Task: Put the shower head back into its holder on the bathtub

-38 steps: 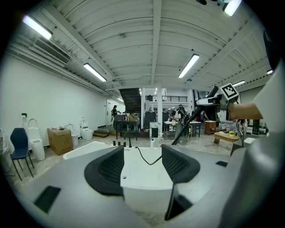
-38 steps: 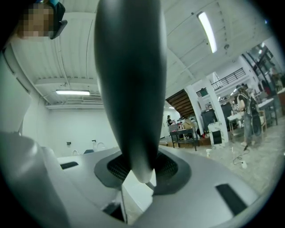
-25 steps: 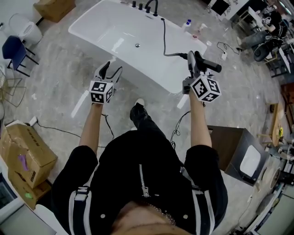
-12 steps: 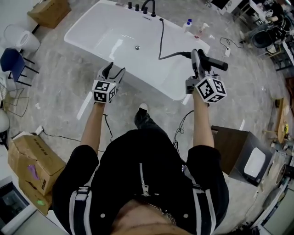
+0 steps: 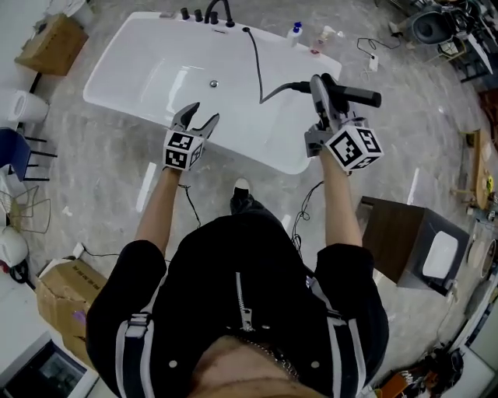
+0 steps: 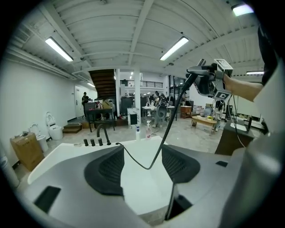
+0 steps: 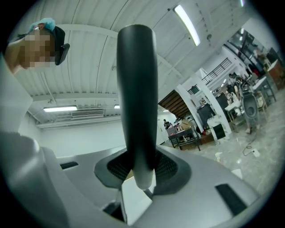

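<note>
The big white bathtub (image 5: 140, 58) lies across the far part of the floor. Its long near edge runs from left to right, just past the person's shoe (image 5: 240, 190).

The right gripper (image 5: 320, 92) is up over the right end of the tub, close to the rounded corner. Its claw is shut tight on the black shower head (image 5: 359, 96), which sticks out to the right, past the tub's edge. In the right gripper view the shower head (image 7: 136, 107) stands straight up between the two pads of the right gripper (image 7: 138, 171).

A thin black hose (image 5: 256, 62) runs from the shower head across the tub to the far edge, next to the black tap (image 5: 220, 11) and its knobs.

The left gripper (image 5: 201, 116) is over the near edge of the tub, well apart from the right one. Its claw is wide open, with nothing in it. In the left gripper view, only the white tub and the hose (image 6: 165, 133) show past the left gripper (image 6: 142, 167).

Two small bottles (image 5: 296, 32) stand on the far edge.

The floor on the left of the tub is open. A brown cabinet (image 5: 398, 237) sits near on the right.
</note>
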`<state>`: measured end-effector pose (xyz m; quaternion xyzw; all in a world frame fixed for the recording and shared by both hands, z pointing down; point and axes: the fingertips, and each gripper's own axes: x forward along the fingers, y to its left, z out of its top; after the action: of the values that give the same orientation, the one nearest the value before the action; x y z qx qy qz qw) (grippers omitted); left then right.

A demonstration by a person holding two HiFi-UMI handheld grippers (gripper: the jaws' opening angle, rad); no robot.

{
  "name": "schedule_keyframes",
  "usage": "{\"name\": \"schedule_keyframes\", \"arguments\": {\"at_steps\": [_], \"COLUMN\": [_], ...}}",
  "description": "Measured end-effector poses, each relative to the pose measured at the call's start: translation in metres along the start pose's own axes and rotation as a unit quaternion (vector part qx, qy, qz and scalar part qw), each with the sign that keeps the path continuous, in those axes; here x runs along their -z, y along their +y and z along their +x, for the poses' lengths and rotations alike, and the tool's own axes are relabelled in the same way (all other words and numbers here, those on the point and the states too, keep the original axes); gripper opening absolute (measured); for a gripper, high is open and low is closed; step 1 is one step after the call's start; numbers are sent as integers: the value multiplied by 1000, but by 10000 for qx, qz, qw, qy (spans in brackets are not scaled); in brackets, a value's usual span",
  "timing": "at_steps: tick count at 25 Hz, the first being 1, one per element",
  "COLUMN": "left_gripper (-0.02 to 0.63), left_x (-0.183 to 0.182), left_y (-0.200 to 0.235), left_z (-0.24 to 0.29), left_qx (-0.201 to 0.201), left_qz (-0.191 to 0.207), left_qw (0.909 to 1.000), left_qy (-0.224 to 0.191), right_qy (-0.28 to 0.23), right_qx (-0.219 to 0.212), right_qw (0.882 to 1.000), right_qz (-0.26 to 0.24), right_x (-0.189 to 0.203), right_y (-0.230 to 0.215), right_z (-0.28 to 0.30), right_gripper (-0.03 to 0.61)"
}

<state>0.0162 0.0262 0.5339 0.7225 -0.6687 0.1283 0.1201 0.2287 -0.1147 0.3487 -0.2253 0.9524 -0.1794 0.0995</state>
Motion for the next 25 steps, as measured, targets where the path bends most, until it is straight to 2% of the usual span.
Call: {"name": "schedule_keyframes", "arguments": {"at_steps": [7,13,17,20,25], "left_gripper": [268,268,268,268,268], "left_x": [8,20,26,26,31], "left_y": [-3,-24,-40,-54,-71], "left_z": [71,131,170,192,231], "left_qx": [576,1200,1743,2160,2650], "left_qz": [185,400,631,759,1014], "left_qw": [9976,9900,9795,9706,9548], "left_qy": [337,632,791,742,883], "right_qy": [-111,-217,-313,-454,-731], "right_qx": [-61,-69,56,220,460], "right_qw": [9999,9996,9994,9985,9958], "right_qz": [87,155,133,191,298], "right_x": [-20,-43,-52,-61,-79], "right_y": [-11,-5,2,9,19], "right_z": [19,21,27,28,27], "right_gripper": [130,130,130,130,130]}}
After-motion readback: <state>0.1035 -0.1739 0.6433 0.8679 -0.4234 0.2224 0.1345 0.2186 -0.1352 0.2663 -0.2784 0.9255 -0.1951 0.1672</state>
